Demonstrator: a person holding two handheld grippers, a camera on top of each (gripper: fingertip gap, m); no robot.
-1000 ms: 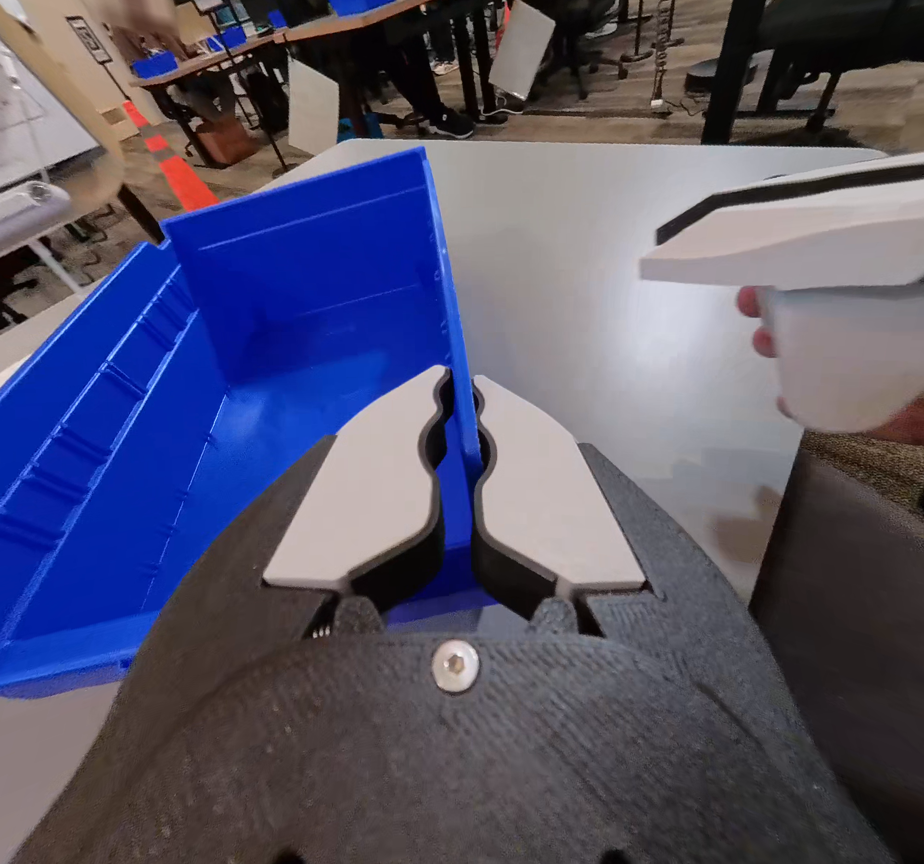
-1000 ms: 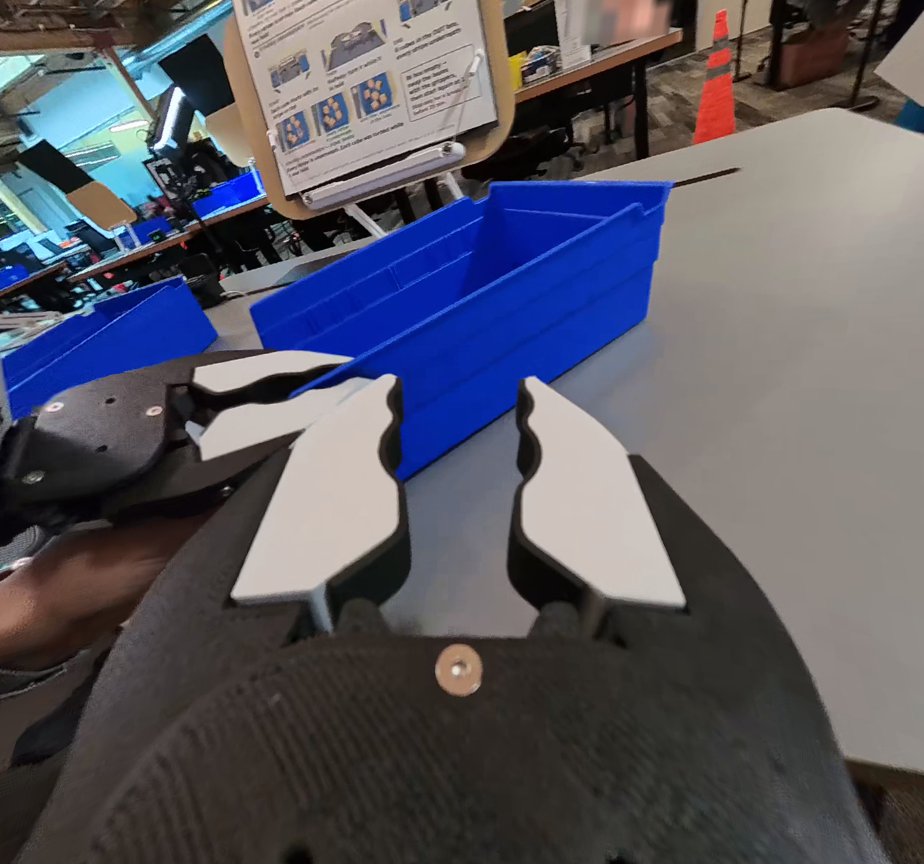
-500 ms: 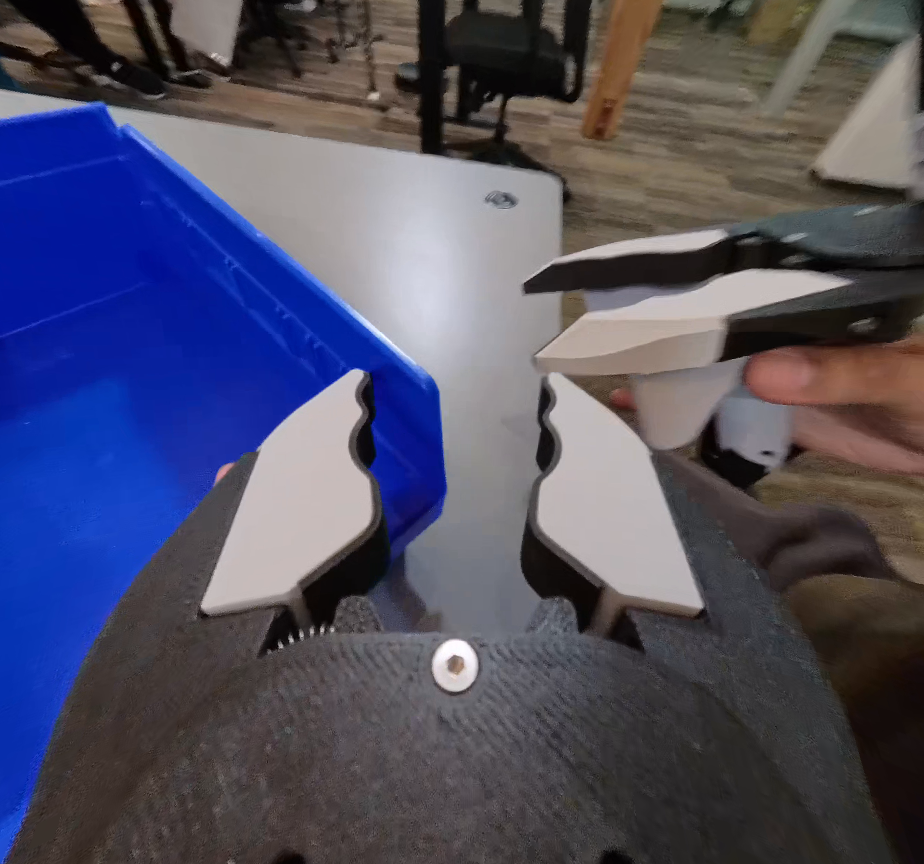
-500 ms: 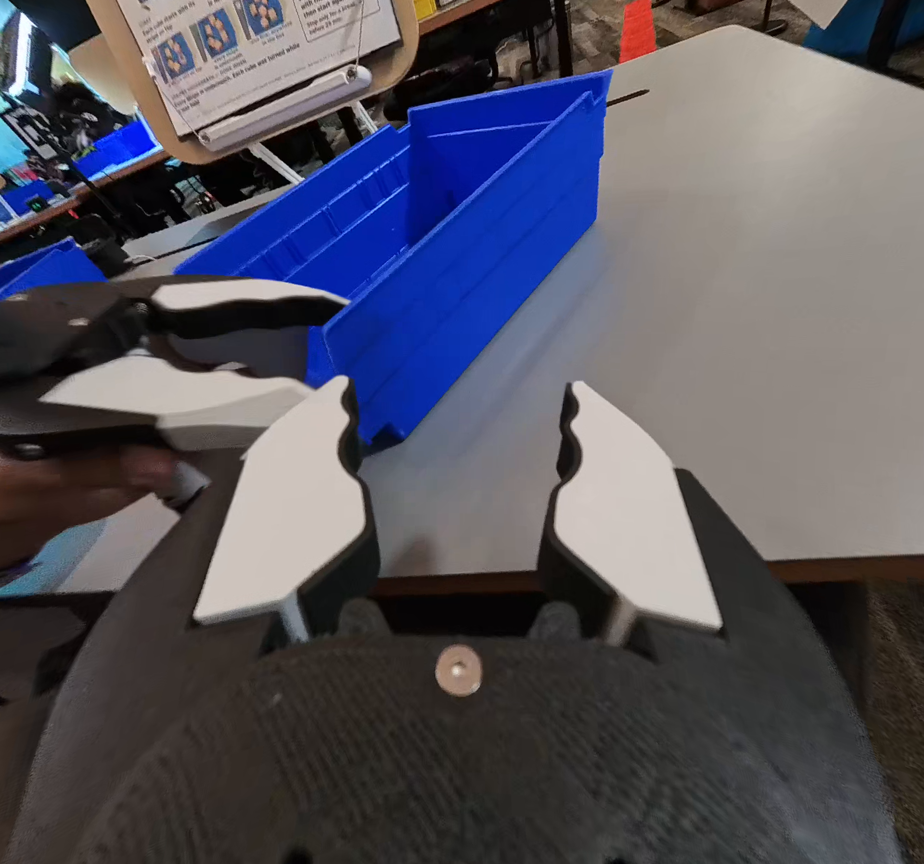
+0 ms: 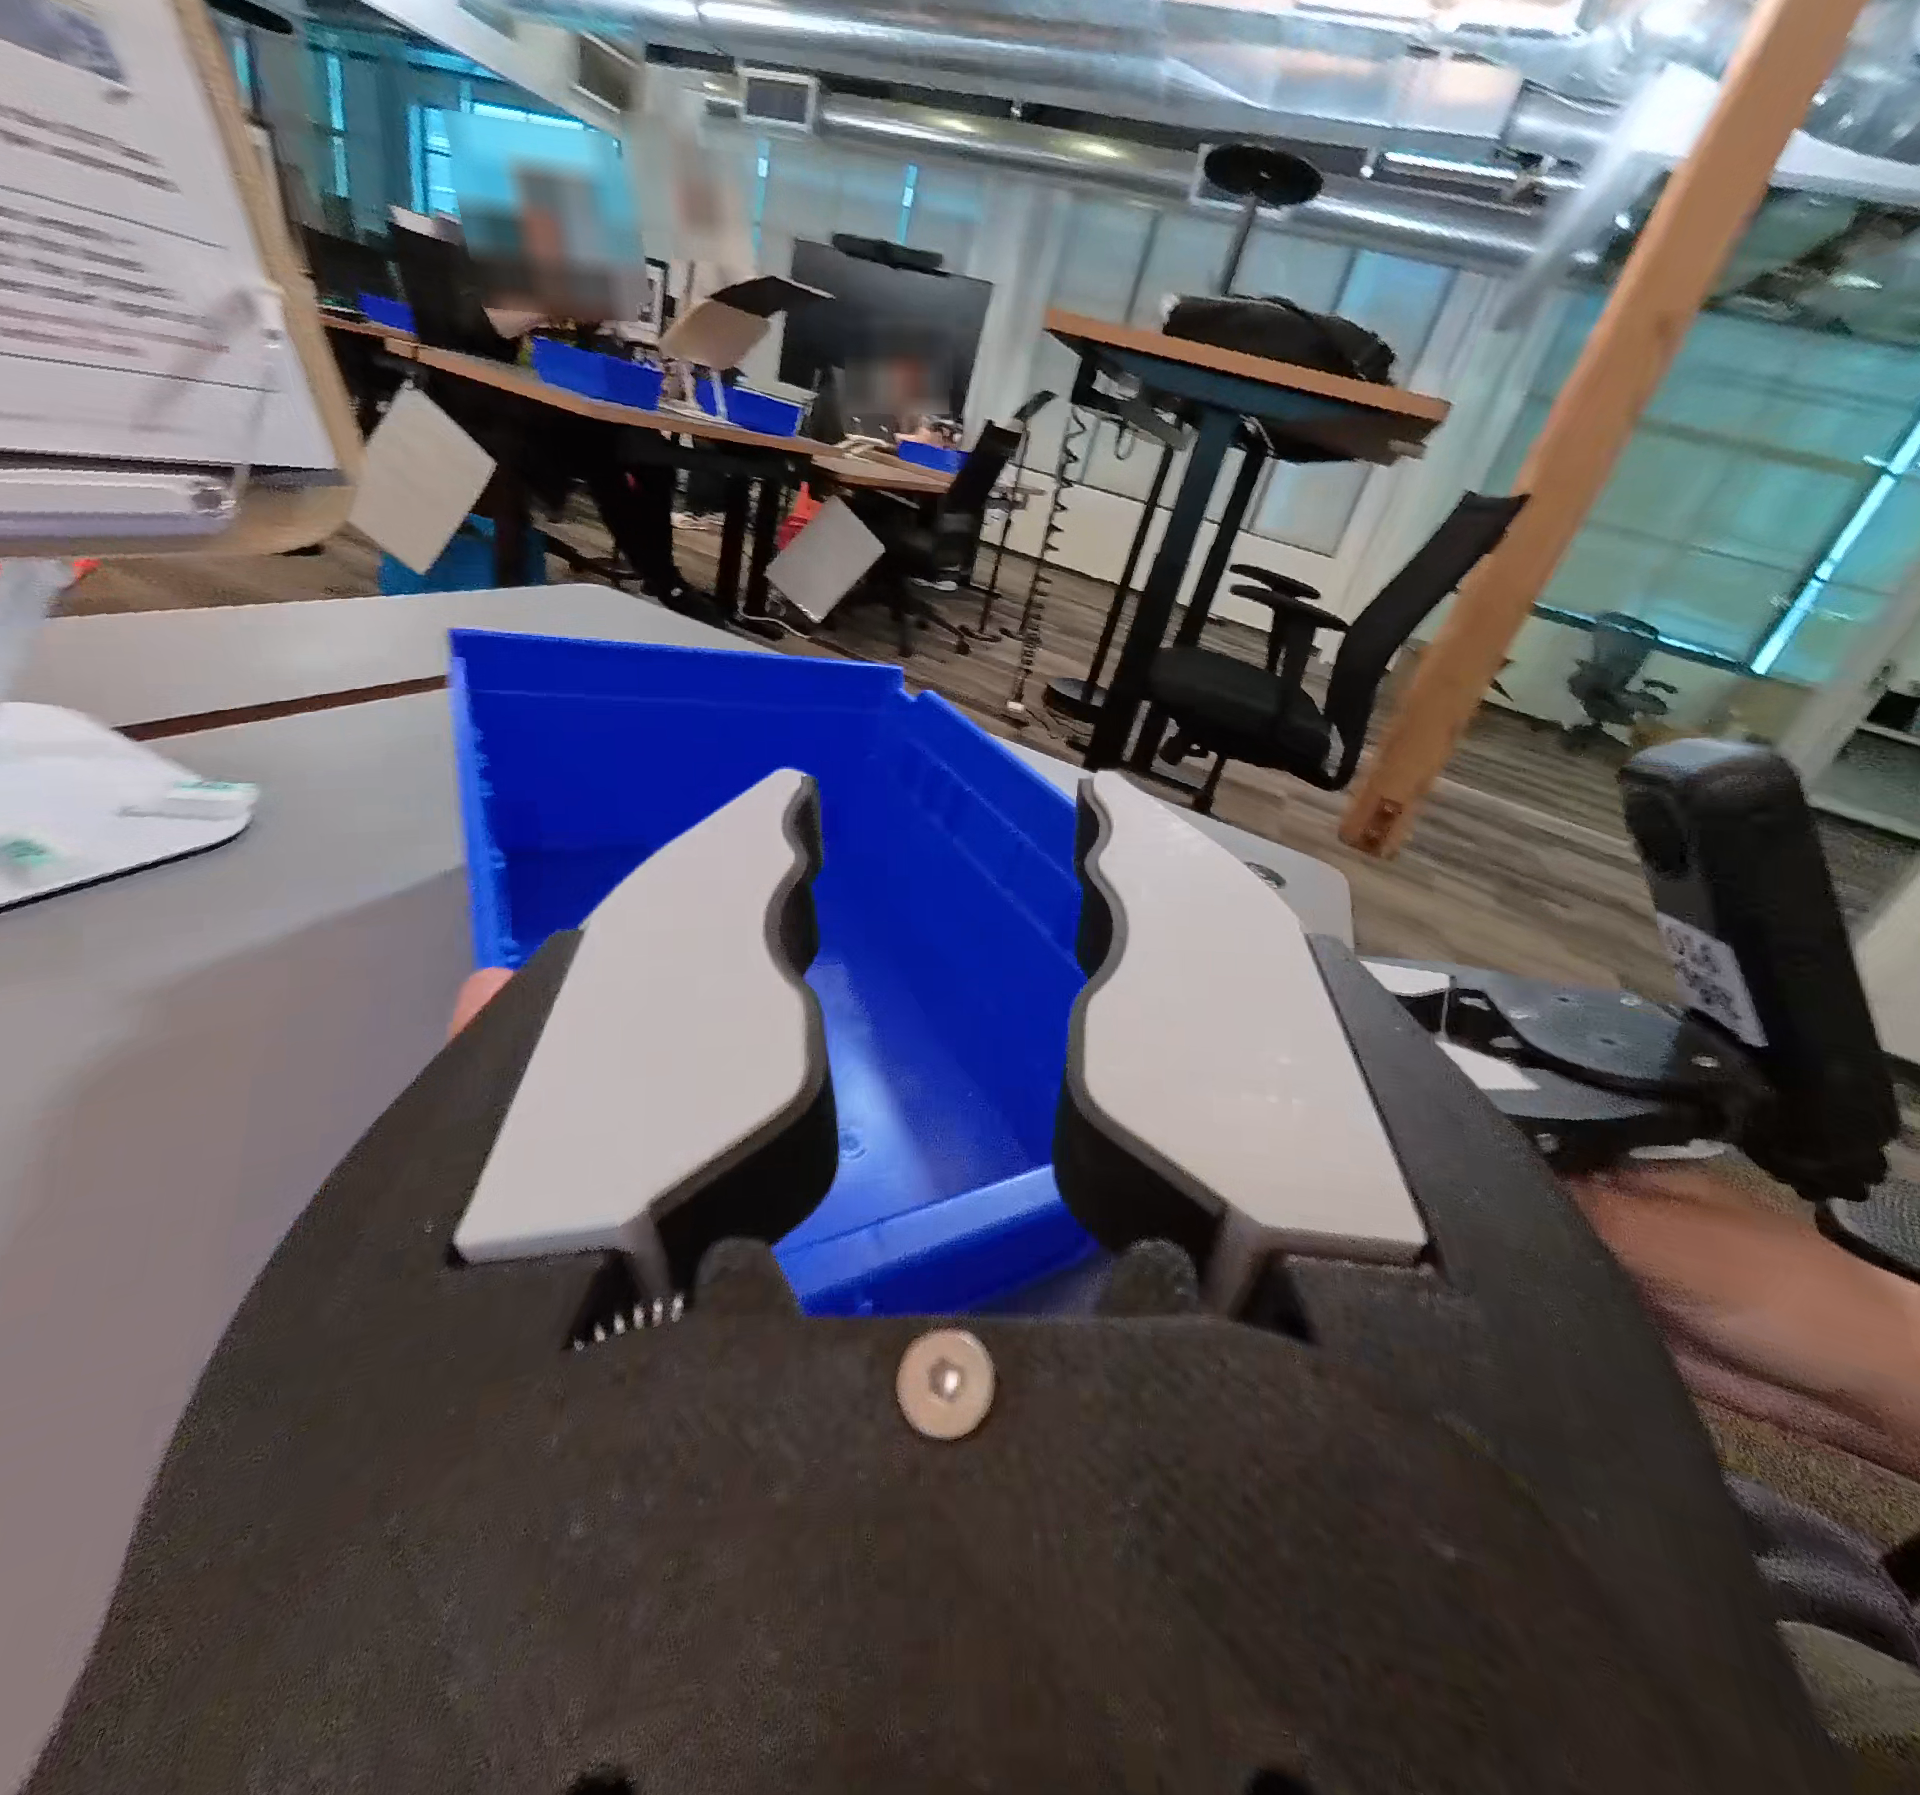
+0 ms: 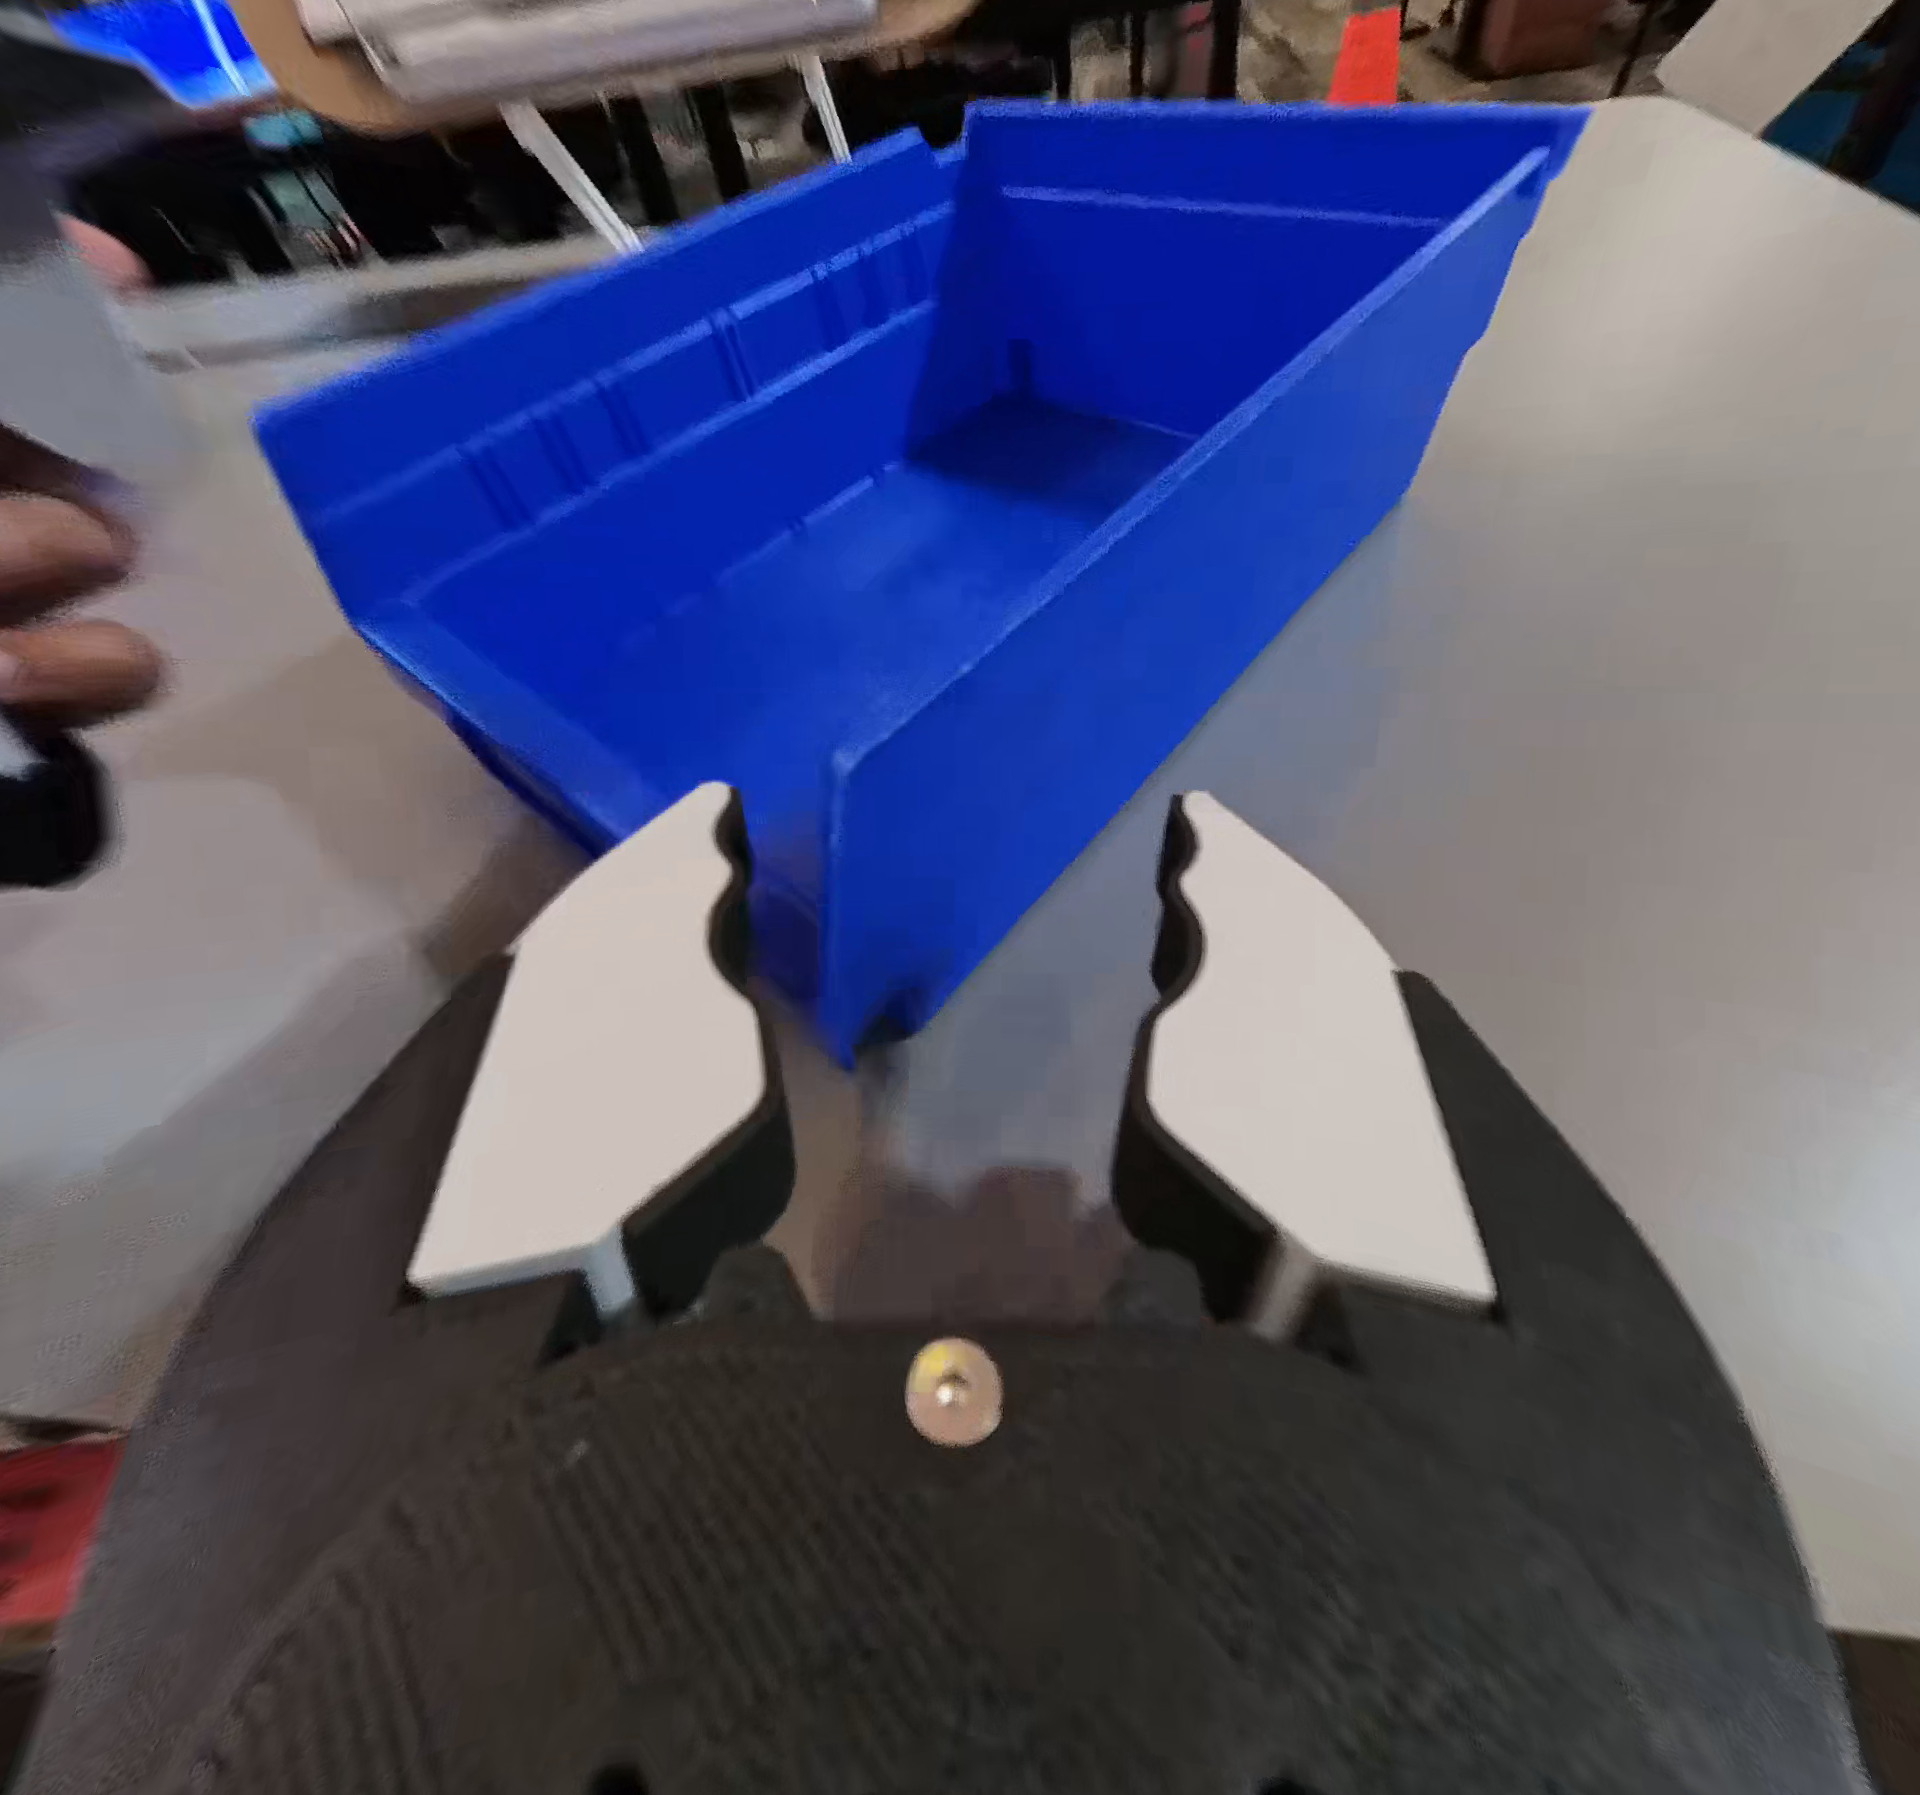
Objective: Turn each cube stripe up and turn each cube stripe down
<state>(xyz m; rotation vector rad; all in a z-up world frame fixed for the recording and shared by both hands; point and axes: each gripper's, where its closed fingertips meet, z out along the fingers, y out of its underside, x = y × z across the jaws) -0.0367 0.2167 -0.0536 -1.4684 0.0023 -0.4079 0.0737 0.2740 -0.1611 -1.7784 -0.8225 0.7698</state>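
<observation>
Both tools are spread apart and hold nothing. Left tool [image 5: 943,898] hovers above the near end of a blue bin [image 5: 966,924]; right tool [image 6: 956,904] hangs over the bin's near corner [image 6: 935,602] on a smooth grey desk [image 6: 1558,706]. No cubes show in either view: the bin's floor looks bare, so where the cubes lie cannot be told. Only the bin is there to judge. It looks like thin, rigid moulded plastic, glossy, with ribbed side walls and a low front lip, probably light and likely to slide on the desk. Its upright side wall seems the surest place to pinch. A blurred board stands behind the bin.
</observation>
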